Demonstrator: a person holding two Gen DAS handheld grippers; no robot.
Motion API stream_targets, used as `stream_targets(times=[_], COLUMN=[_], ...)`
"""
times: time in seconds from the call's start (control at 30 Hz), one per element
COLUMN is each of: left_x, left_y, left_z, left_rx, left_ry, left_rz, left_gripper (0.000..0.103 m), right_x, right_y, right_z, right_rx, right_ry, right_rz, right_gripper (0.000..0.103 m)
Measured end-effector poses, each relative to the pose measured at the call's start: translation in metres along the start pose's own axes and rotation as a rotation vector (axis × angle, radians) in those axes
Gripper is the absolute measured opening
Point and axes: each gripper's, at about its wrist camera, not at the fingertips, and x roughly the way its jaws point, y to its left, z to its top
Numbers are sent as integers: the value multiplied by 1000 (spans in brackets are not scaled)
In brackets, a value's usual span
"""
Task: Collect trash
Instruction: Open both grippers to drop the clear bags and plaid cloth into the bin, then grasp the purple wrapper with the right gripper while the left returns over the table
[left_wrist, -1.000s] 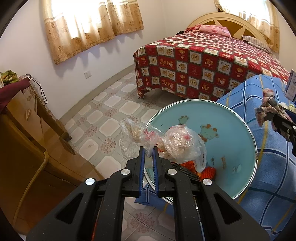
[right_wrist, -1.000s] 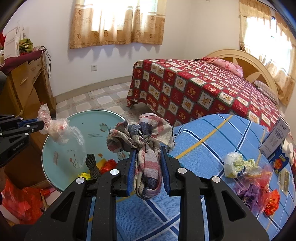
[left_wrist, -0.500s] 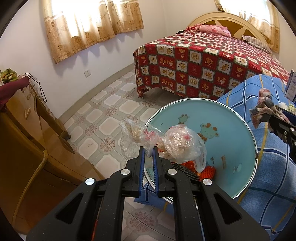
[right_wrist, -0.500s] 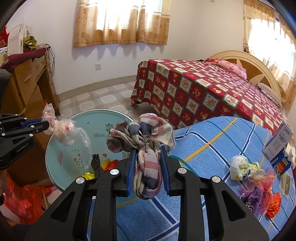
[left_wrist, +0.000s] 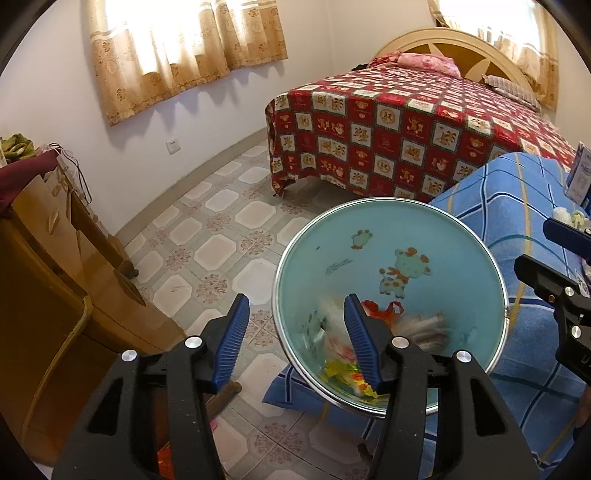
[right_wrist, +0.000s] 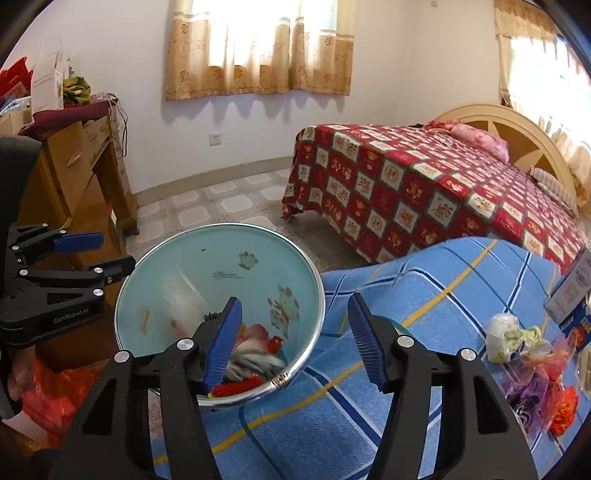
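Left gripper (left_wrist: 293, 343): ribbed blue pads spreading apart, nothing between them, poised over the near-left rim of the round enamel basin (left_wrist: 461, 258). Right gripper (right_wrist: 293, 341): jaws likewise opening, empty, above the basin's right rim where it meets the blue plaid bedspread (right_wrist: 424, 295).

Inside the basin, pale turquoise with a shiny metal lip and cartoon animal prints: a blurred crinkly clear plastic bag (left_wrist: 328, 325), a soft checked cloth (right_wrist: 255, 360) slumped at the bottom, beside red and yellow scraps (left_wrist: 347, 373).

Near the bedspread's right edge, well apart from the basin: a crumpled white-and-green wrapper (right_wrist: 511, 338) and glossy purple and orange foil wrappers (right_wrist: 539, 391), with a printed carton (right_wrist: 572, 291) just behind.

Beyond, across the patterned floor tiles (left_wrist: 221, 236): a bed under a red patchwork quilt (left_wrist: 406, 122); a glossy wooden dresser (left_wrist: 55, 258) at the left.
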Motion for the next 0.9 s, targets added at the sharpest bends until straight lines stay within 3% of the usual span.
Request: stream_targets(times=[0.17,0.27,0.57,0.7,0.9], left_x=[-3,-3,-4,-3,-9], left_y=[-10,-20,-58,-64,-71], left_z=[-5,-10,-26,-30,-33], left_rx=[7,40,126,136,154], left_ry=[-4,-6,10,24,17], left_rz=[-16,-17,-54,-54,-56], left_gripper=[82,90,97,97,97], right_x=[-17,-33,-94,-100,-91], right_y=[-13,-27,-116,-143,-151], right_z=[-14,-28,-99,-115,-119], right_rx=[27,50,251,322,319], right_ry=[-6,-7,52,80,112], right_rz=[-44,-85,-318,-338,-316], right_gripper=[70,74,78,78,78])
